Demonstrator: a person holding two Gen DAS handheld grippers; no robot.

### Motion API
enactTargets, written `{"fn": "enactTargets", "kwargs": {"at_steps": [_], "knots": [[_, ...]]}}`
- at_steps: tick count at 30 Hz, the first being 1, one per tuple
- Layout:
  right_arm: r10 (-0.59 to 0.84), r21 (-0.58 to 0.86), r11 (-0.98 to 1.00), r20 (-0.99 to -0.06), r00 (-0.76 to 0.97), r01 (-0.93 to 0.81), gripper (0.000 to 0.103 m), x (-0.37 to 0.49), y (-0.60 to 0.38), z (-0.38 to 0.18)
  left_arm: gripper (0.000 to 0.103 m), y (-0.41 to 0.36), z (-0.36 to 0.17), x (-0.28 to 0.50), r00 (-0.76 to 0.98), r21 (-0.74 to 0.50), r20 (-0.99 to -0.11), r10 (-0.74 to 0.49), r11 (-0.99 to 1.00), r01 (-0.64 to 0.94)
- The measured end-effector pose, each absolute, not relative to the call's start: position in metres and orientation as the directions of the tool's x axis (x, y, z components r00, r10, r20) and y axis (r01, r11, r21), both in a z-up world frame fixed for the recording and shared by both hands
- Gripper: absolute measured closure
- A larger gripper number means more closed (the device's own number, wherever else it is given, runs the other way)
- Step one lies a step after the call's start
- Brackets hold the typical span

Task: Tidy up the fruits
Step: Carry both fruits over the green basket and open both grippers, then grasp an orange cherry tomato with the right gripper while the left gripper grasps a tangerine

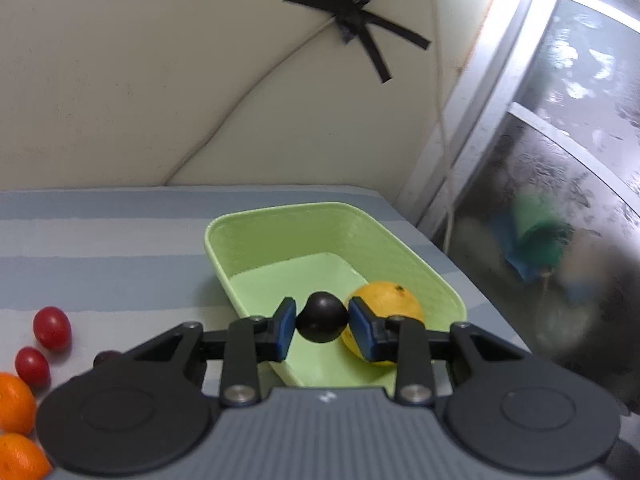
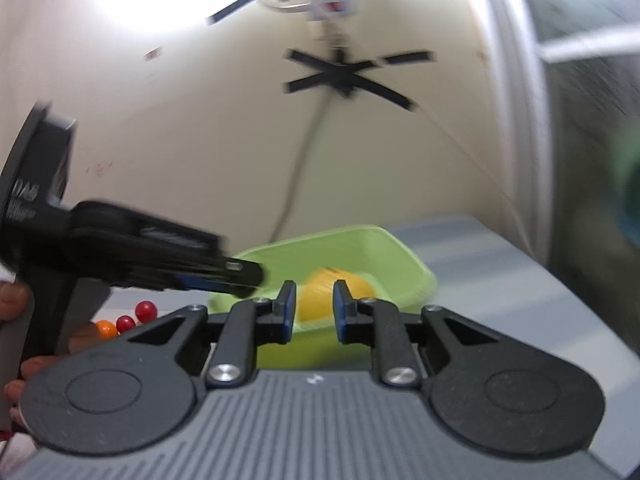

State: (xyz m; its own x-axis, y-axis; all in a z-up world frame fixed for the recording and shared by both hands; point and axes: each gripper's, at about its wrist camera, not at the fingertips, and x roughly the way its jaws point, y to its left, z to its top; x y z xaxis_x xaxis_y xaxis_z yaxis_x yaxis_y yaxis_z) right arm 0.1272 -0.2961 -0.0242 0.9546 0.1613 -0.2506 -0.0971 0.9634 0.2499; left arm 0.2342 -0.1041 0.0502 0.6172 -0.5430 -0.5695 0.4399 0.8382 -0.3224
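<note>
My left gripper (image 1: 322, 323) is shut on a dark round fruit (image 1: 322, 317) and holds it over the near end of a light green tray (image 1: 280, 216). A yellow-orange citrus (image 1: 394, 298) lies in the tray just right of it. Two red cherry tomatoes (image 1: 52, 328) and two small oranges (image 1: 14, 402) lie on the striped cloth at the left. My right gripper (image 2: 315, 307) is open and empty, a little back from the tray (image 2: 400, 252), with the citrus (image 2: 316, 296) seen between its fingers. The left gripper's body (image 2: 132, 248) reaches into the tray from the left.
The table wears a blue-grey striped cloth (image 1: 100, 240) and its right edge (image 1: 460, 256) runs close to the tray. A cream wall with black tape and cables (image 1: 352, 20) stands behind. A frosted window (image 1: 560, 140) is at the right. A dark fruit (image 1: 106, 358) peeks out left of my left gripper.
</note>
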Motion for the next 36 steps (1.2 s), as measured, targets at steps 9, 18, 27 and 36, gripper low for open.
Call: {"fn": "enactTargets", "kwargs": {"at_steps": [9,18,27,36], "knots": [[0.316,0.302,0.929,-0.354,0.880,-0.213,0.042,0.120,-0.288,-0.040,0.074,-0.121,0.059,0.222,0.610,-0.272,-0.561,-0.561,0.820,0.504],[0.270,0.160,0.962,-0.395,0.878,-0.223,0.066,0.119,-0.258,-0.044,0.072,-0.112,0.061,0.226,0.617,-0.262,-0.570,-0.543,0.832,0.490],[0.192,0.057,0.981,-0.273,0.943,-0.184,0.065,0.156,-0.241,-0.020,0.071,-0.100,0.061,0.259,0.619,-0.346,-0.592,-0.516,0.857,0.383],[0.159,0.070,0.987,-0.235,0.959,-0.147,0.050,0.162,-0.243,-0.015,0.064,-0.003,0.087,0.209,0.720,-0.382,-0.496,-0.485,0.867,0.320]]}}
